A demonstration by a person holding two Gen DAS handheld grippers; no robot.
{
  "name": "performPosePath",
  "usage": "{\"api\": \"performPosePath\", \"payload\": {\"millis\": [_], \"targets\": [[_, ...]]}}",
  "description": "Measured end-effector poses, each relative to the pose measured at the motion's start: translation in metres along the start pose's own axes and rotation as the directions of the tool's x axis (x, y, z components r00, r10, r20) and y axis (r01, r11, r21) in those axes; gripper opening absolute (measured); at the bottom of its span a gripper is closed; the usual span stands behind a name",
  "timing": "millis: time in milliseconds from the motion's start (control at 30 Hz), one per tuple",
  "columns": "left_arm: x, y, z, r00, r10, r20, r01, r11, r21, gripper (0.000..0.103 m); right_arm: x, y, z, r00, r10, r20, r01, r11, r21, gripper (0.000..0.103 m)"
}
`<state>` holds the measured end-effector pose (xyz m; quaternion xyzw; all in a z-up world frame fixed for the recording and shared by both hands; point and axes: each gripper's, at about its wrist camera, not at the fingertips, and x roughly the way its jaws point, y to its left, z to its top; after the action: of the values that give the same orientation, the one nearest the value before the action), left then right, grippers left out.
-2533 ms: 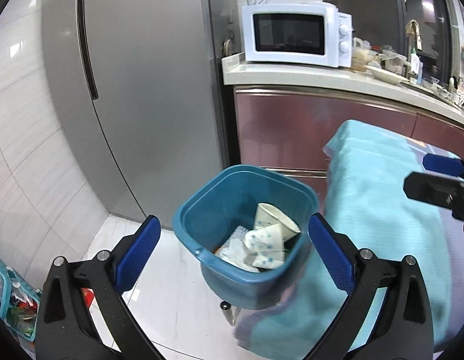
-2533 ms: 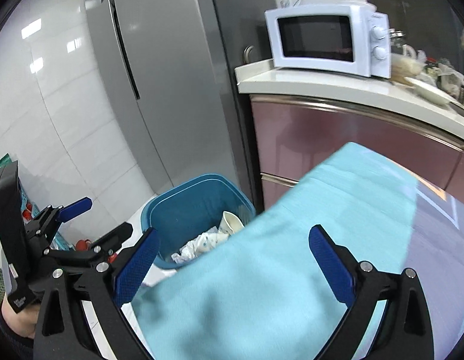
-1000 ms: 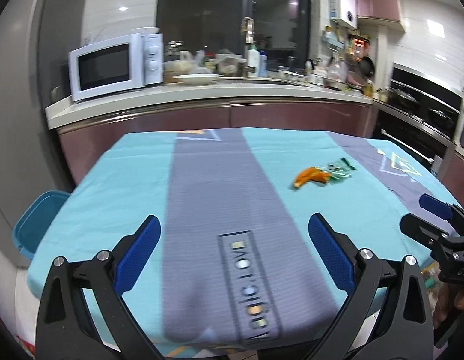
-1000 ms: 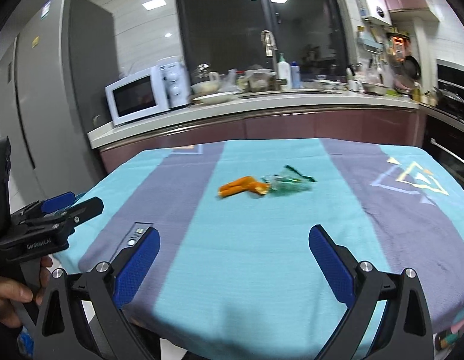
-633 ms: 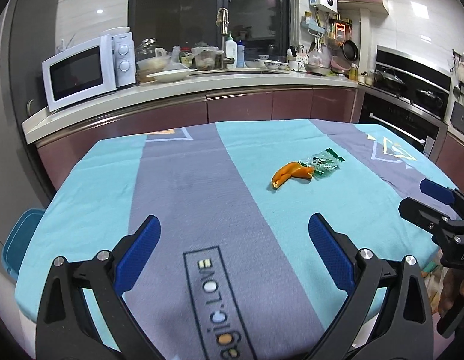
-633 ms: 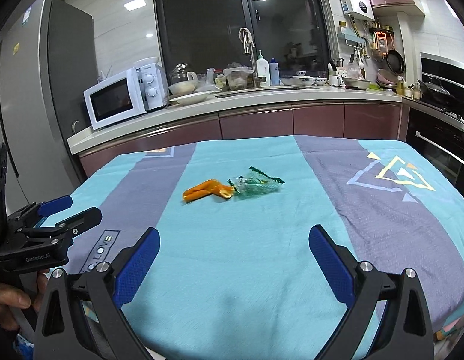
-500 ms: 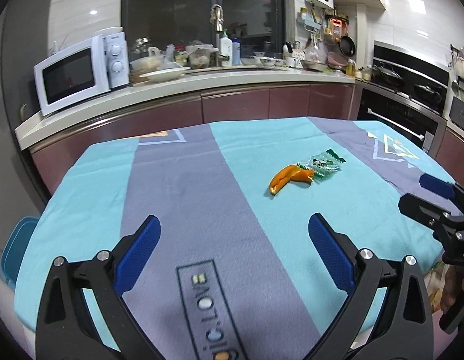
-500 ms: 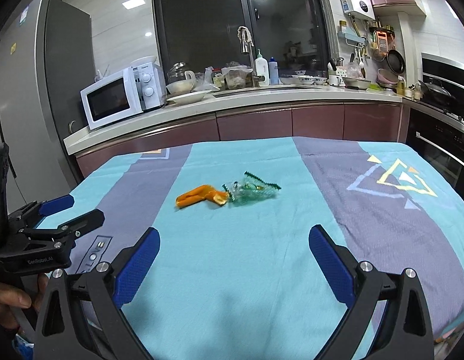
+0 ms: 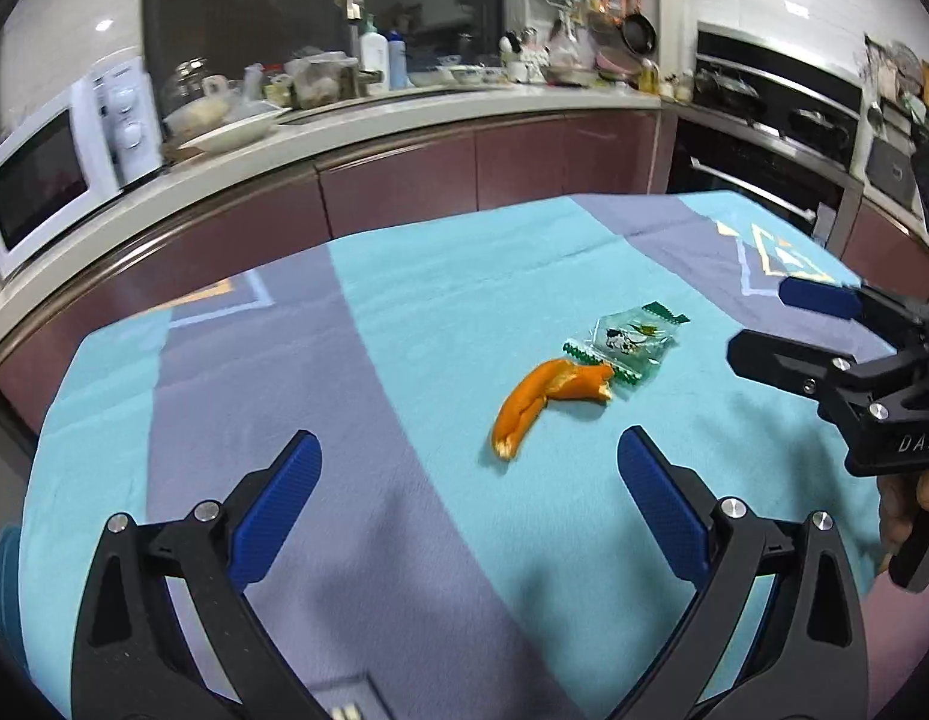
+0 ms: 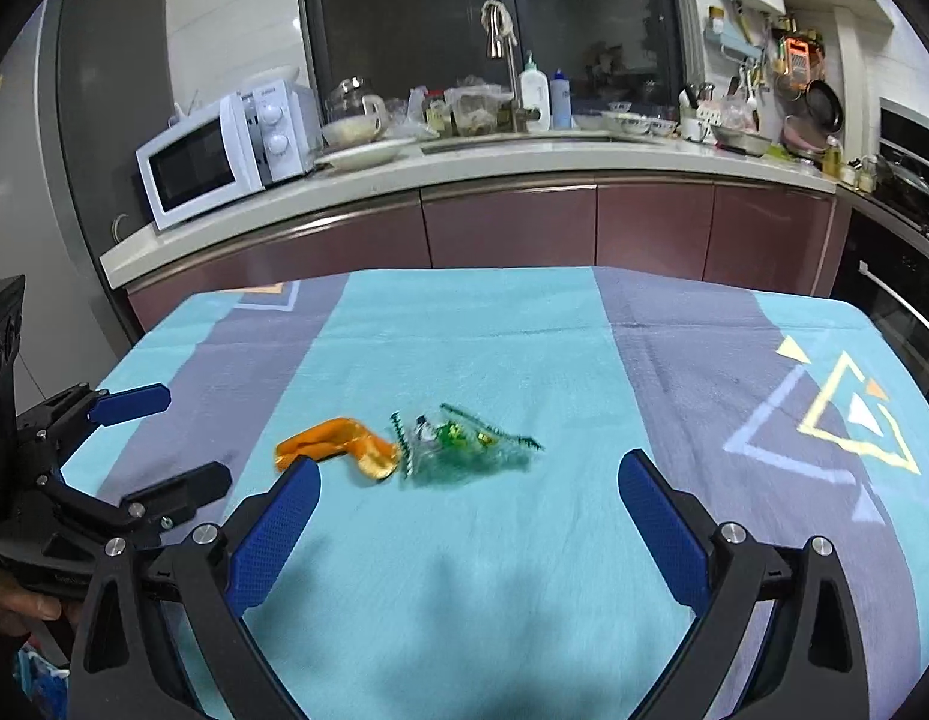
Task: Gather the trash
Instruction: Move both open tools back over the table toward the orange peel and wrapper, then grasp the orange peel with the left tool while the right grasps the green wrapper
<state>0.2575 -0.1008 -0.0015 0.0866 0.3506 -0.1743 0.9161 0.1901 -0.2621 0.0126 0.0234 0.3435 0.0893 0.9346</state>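
On the cloth-covered table [image 9: 404,312] an orange peel [image 9: 539,399] lies touching a clear candy wrapper [image 9: 629,339].

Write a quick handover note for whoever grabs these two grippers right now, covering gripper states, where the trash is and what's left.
Left hand-held gripper: open, empty, above the table's near edge.
Right hand-held gripper: open, empty, aimed at the trash.
Curled orange fruit peel and clear green-edged plastic candy wrapper lie touching, mid-table on the teal and grey striped tablecloth.
Done: nothing picked up from this table yet.
Left: grasp peel and wrapper and bin them; no bin is clearly visible in these views.
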Motion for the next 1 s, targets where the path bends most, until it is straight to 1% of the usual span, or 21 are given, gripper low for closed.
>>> {"api": "performPosePath", "payload": {"millis": [100, 267, 333, 400, 467, 533, 567, 633, 767, 800, 833, 900, 933, 1000], "targets": [[0.022, -0.004, 0.01, 0.999, -0.021, -0.036, 0.021, 1.0, 0.018, 0.097, 0.012, -0.001, 0.008, 1.0, -0.002, -0.02, 0.002, 1.0, -0.009, 0.096], [0.057, -0.009, 0.02, 0.995, -0.033, -0.097, 0.037, 0.998, 0.045, 0.097, 0.042, -0.006, 0.018, 0.996, 0.013, -0.091, -0.014, 1.0, -0.015, 0.096], [0.066, -0.011, 0.021, 0.993, -0.041, -0.112, 0.047, 0.998, 0.05, 0.097, 0.053, -0.008, 0.019, 0.993, 0.021, -0.113, -0.023, 1.0, -0.015, 0.093], [0.076, -0.013, 0.022, 0.991, -0.046, -0.126, 0.053, 0.997, 0.053, 0.096, 0.062, -0.009, 0.019, 0.991, 0.025, -0.135, -0.027, 1.0, -0.015, 0.087], [0.083, -0.015, 0.021, 0.989, -0.052, -0.139, 0.061, 0.996, 0.065, 0.091, 0.068, -0.01, 0.018, 0.987, 0.028, -0.157, -0.032, 0.999, -0.019, 0.084], [0.088, -0.016, 0.021, 0.986, -0.057, -0.157, 0.068, 0.996, 0.066, 0.083, 0.074, -0.009, 0.017, 0.984, 0.034, -0.174, -0.039, 0.999, -0.025, 0.079], [0.09, -0.017, 0.02, 0.985, -0.06, -0.161, 0.072, 0.995, 0.065, 0.082, 0.076, -0.008, 0.017, 0.983, 0.037, -0.182, -0.043, 0.999, -0.028, 0.076], [0.093, -0.018, 0.02, 0.984, -0.063, -0.168, 0.075, 0.995, 0.067, 0.077, 0.079, -0.008, 0.017, 0.98, 0.048, -0.192, -0.055, 0.998, -0.031, 0.075], [0.096, -0.021, 0.021, 0.983, -0.064, -0.173, 0.078, 0.994, 0.075, 0.076, 0.081, -0.008, 0.017, 0.978, 0.063, -0.2, -0.071, 0.997, -0.032, 0.073], [0.097, -0.021, 0.021, 0.983, -0.066, -0.174, 0.079, 0.994, 0.074, 0.076, 0.081, -0.007, 0.016, 0.977, 0.072, -0.202, -0.08, 0.996, -0.032, 0.069], [0.097, -0.022, 0.021, 0.982, -0.071, -0.173, 0.085, 0.994, 0.074, 0.073, 0.082, -0.007, 0.016, 0.976, 0.077, -0.204, -0.085, 0.996, -0.03, 0.068], [0.096, -0.025, 0.021, 0.983, -0.075, -0.17, 0.089, 0.993, 0.079, 0.07, 0.082, -0.008, 0.016, 0.974, 0.093, -0.207, -0.1, 0.995, -0.024, 0.06], [0.095, -0.026, 0.021, 0.983, -0.079, -0.168, 0.094, 0.992, 0.084, 0.068, 0.082, -0.007, 0.016, 0.973, 0.099, -0.206, -0.106, 0.994, -0.02, 0.058], [0.092, -0.028, 0.019, 0.982, -0.088, -0.165, 0.104, 0.991, 0.087, 0.058, 0.081, -0.008, 0.015, 0.973, 0.108, -0.206, -0.113, 0.993, -0.015, 0.051]]}}
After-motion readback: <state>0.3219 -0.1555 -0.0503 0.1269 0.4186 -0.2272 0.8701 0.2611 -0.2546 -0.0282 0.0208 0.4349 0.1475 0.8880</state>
